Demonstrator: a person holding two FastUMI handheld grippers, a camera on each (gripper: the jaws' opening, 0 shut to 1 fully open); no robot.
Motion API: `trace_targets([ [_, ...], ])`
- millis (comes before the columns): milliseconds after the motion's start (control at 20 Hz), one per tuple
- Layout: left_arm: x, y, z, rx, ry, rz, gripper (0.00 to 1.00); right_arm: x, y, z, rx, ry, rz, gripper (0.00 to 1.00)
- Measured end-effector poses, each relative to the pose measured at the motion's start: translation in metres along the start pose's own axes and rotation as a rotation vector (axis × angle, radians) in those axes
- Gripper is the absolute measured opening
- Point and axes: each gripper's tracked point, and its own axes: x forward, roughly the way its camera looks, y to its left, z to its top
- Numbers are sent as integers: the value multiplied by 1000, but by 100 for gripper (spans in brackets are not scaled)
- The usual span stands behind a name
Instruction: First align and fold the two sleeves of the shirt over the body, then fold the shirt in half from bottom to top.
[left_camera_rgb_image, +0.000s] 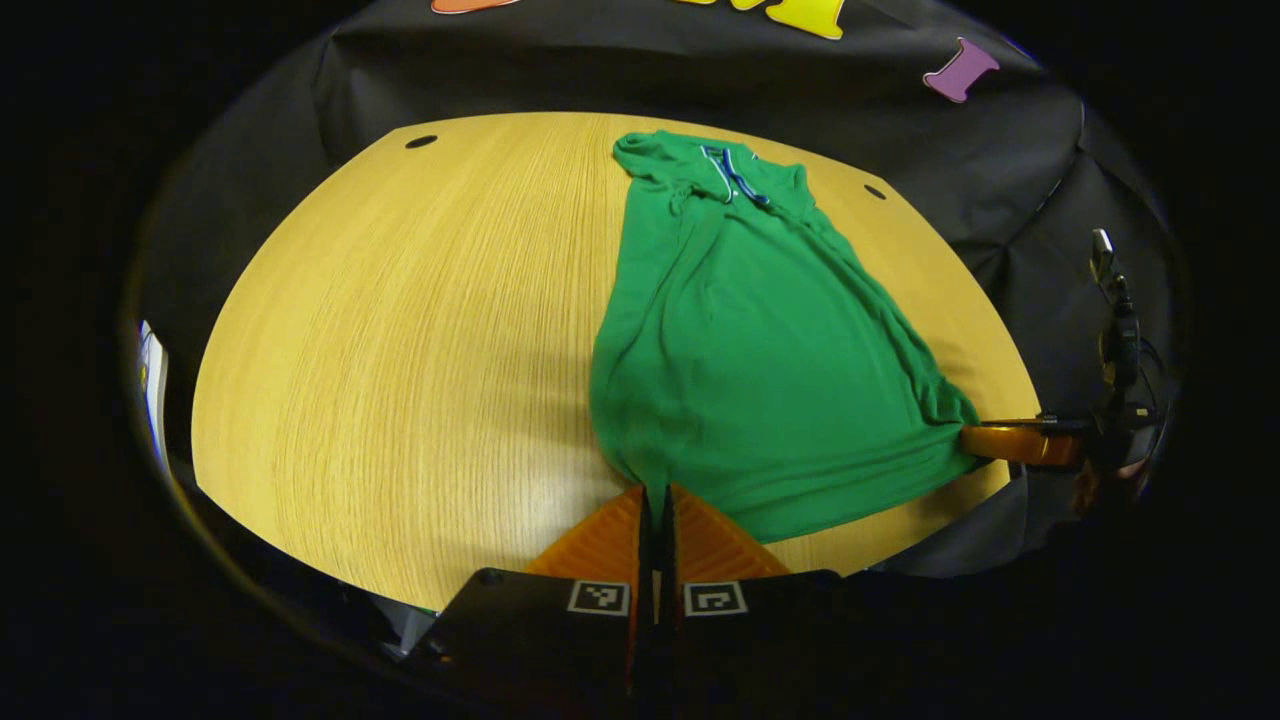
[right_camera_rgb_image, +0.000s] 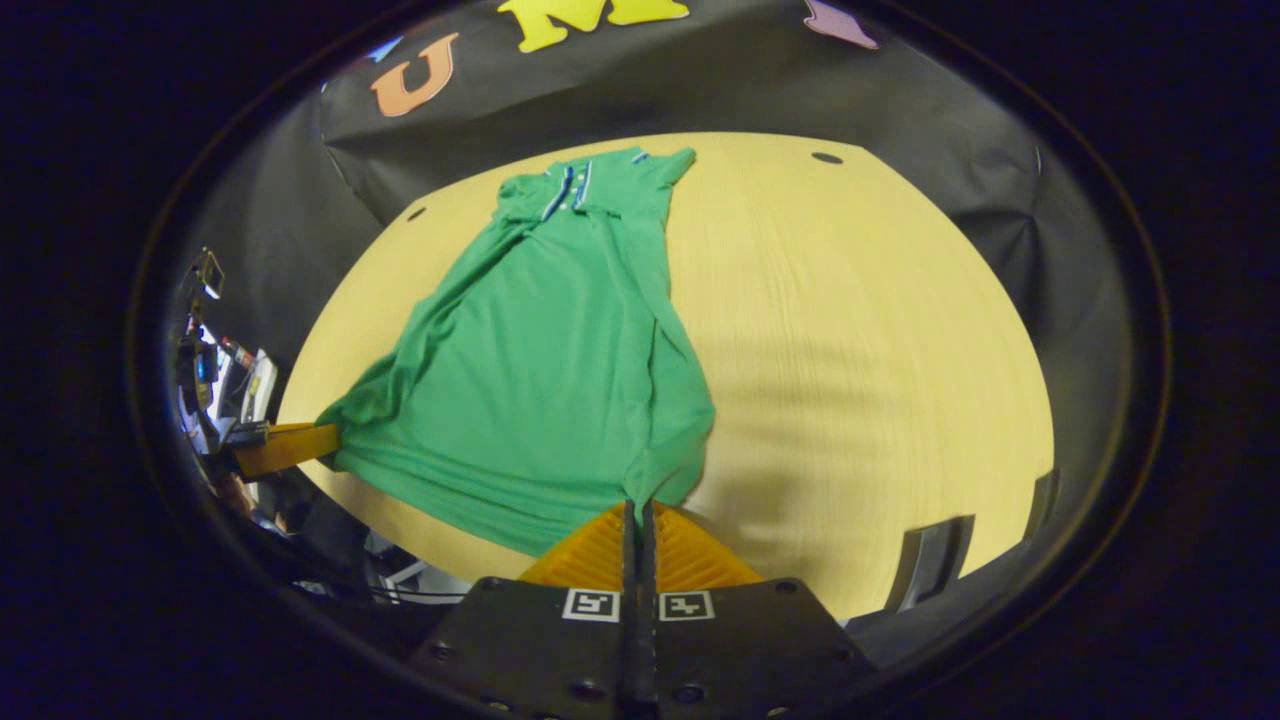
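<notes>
Shirt hem corners hidden inside both jaws. Left gripper (left_camera_rgb_image: 657, 492), right gripper (right_camera_rgb_image: 636, 505) clamped on green shirt (left_camera_rgb_image: 745, 350), sleeves folded in, collar upper frame, on wooden surface (left_camera_rgb_image: 400, 330).

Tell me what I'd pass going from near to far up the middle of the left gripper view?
The left claw pinching the hem, then the green shirt body, then its collar, then the wooden table at its far edge, then the black cloth wall.
</notes>
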Motion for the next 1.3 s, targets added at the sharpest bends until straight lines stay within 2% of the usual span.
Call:
trace_targets([
  [200,-2,-5,59,-10,-87,-29,7,-9,0,55,19,-82,4,0],
  [400,10,-9,113,10,-164,-28,7,-8,2,113,46,-150,27,0],
  [650,35,-19,188,15,-244,-63,7,-2,-1,198,27,-242,-8,0],
  [850,60,-14,249,22,-288,-60,7,6,-3,266,5,-317,-30,1],
  [1300,106,7,370,-22,-354,-54,7,35,-5,399,-21,-408,-29,0],
])
